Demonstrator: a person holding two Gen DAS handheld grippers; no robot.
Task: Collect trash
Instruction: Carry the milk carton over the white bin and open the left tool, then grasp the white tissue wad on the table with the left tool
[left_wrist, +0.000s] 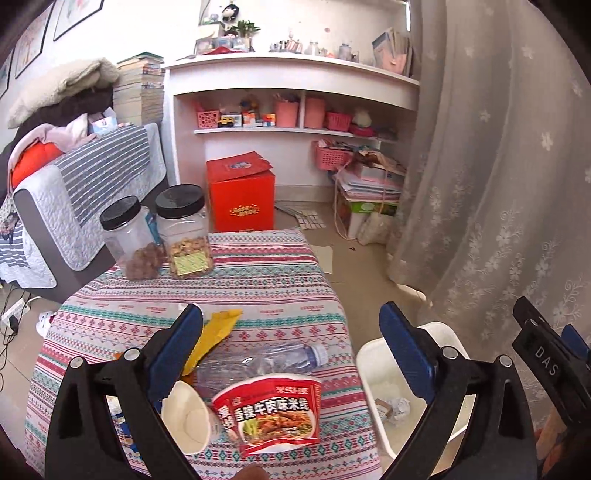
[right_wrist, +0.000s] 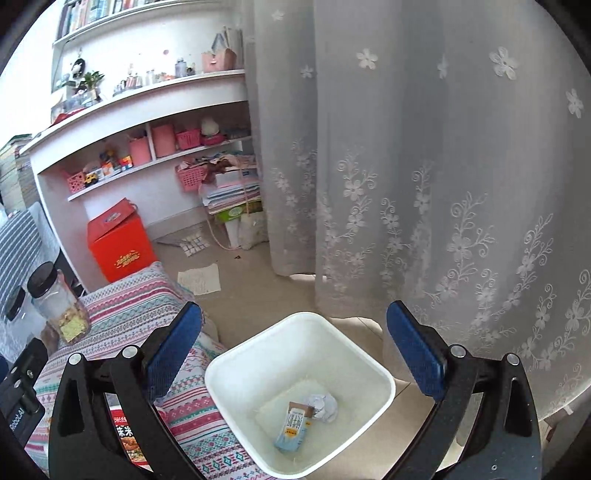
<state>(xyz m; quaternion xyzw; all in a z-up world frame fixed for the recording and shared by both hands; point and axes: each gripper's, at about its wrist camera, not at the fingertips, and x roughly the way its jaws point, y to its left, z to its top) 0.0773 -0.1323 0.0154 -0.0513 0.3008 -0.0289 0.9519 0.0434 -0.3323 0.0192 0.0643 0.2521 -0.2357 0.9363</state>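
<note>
2 grippers are hanging wide open and empty: the left gripper (left_wrist: 291, 347) over the striped patterned tabletop (left_wrist: 280, 258), the right gripper (right_wrist: 295, 350) above the white square plastic bin (right_wrist: 384, 384) standing beside it. Waiting on the cloth are the red instant-noodle cup (left_wrist: 275, 413), lying tipped, the clear crushed plastic bottle (left_wrist: 266, 362), the white paper cup (left_wrist: 184, 417) and the yellow wrapper (left_wrist: 218, 332). Best start, I judge: straddling the noodle cup's rim squarely before closing.

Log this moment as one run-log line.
left hand-held gripper: open, empty | right hand-held gripper: open, empty | bin: carton, paper ball | table: noodle cup, bottle, paper cup
</note>
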